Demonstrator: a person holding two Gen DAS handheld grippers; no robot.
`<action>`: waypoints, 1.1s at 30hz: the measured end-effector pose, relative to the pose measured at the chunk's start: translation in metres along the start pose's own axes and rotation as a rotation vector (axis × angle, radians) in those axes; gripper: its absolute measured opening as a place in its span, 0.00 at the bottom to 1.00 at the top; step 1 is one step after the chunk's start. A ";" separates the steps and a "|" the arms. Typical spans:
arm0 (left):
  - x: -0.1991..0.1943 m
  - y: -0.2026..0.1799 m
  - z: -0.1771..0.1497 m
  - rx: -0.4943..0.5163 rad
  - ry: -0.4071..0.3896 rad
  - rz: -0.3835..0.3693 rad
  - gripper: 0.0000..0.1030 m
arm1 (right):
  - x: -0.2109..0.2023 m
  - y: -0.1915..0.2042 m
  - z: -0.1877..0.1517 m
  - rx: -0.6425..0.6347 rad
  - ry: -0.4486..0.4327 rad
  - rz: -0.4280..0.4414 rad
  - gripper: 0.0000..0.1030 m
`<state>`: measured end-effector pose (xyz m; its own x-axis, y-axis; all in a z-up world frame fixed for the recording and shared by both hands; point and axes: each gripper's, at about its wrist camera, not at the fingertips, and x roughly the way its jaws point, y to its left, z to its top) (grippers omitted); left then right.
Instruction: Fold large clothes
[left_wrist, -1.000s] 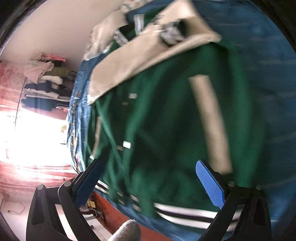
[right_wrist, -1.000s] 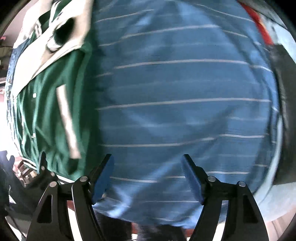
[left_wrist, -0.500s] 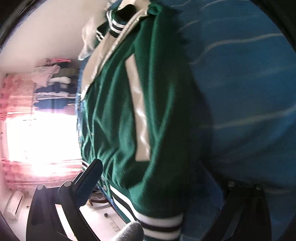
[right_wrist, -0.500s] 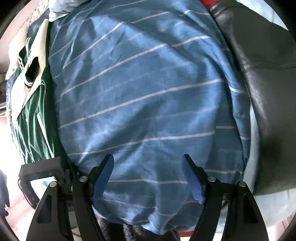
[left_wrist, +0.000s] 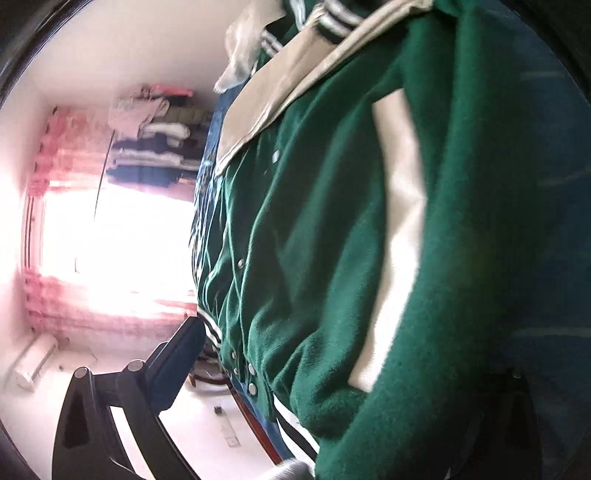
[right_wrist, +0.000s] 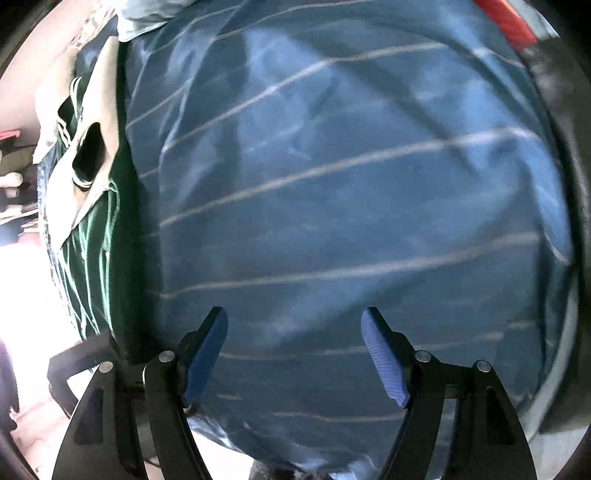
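Lying on a blue striped bedsheet (right_wrist: 351, 206), the green varsity jacket (left_wrist: 317, 236) with its cream sleeve (left_wrist: 399, 236) spreads along the bed's left edge. The left gripper (left_wrist: 332, 376) sits at the jacket's striped hem; its right finger is hidden by cloth, so its state is unclear. The right gripper (right_wrist: 295, 354) hovers spread wide, empty. Stacked clothes (left_wrist: 151, 147) sit beside a bright pink-curtained window (left_wrist: 110, 251).

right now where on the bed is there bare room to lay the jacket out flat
The widest free patch is the blue striped bedcover, ahead of the open right gripper, bordered by the green jacket on its left and a dark leather-like surface on its right. The left edge is crowded: the jacket fills the left gripper view.
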<state>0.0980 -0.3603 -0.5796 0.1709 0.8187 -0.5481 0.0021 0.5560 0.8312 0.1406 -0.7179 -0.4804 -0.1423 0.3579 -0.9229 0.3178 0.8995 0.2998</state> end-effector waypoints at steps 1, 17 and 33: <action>0.000 -0.004 -0.001 0.015 -0.012 0.002 1.00 | 0.006 0.005 0.006 -0.012 0.002 0.010 0.74; -0.005 0.060 0.030 -0.114 -0.018 -0.197 0.20 | 0.111 0.153 0.167 -0.103 0.039 0.777 0.82; 0.007 0.092 0.032 -0.166 0.023 -0.252 0.20 | 0.142 0.242 0.176 -0.049 0.072 0.650 0.17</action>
<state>0.1311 -0.3083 -0.5042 0.1634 0.6540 -0.7387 -0.1196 0.7563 0.6432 0.3620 -0.4935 -0.5809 0.0012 0.8466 -0.5322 0.3175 0.5043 0.8030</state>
